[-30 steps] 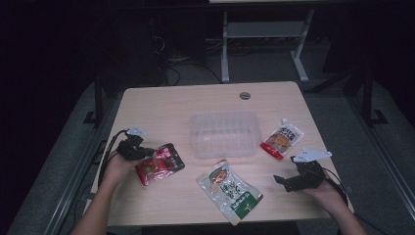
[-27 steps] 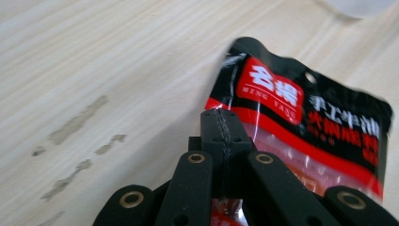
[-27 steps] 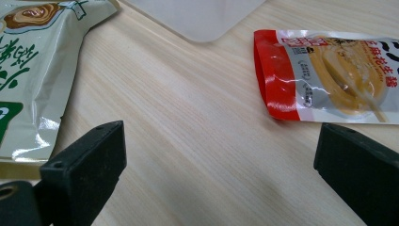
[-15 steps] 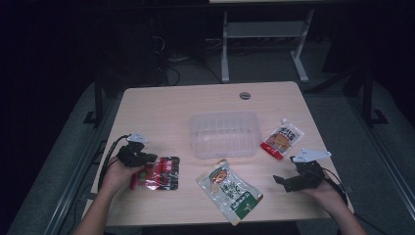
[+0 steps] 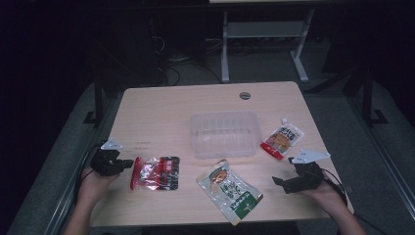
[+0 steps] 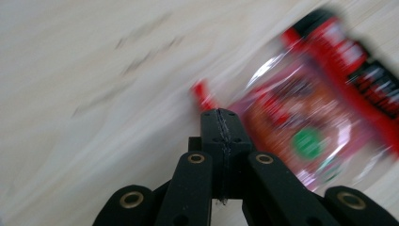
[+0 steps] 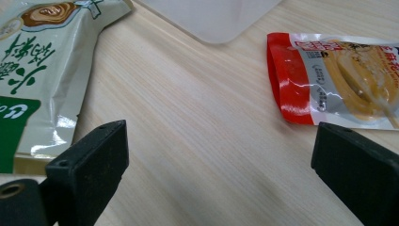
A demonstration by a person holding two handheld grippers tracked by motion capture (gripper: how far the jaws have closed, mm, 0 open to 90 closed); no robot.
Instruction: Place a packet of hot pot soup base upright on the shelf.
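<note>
Left gripper (image 5: pixel 128 164), jaws pressed together with nothing between them, tips just beside the near-left edge of the red snack pouch (image 5: pixel 155 173) lying flat on the table (image 5: pixel 156 112); right gripper (image 5: pixel 279 182), jaws spread wide over bare wood between green-and-white pouch (image 5: pixel 229 190) and red-and-silver pouch (image 5: pixel 281 138).
</note>
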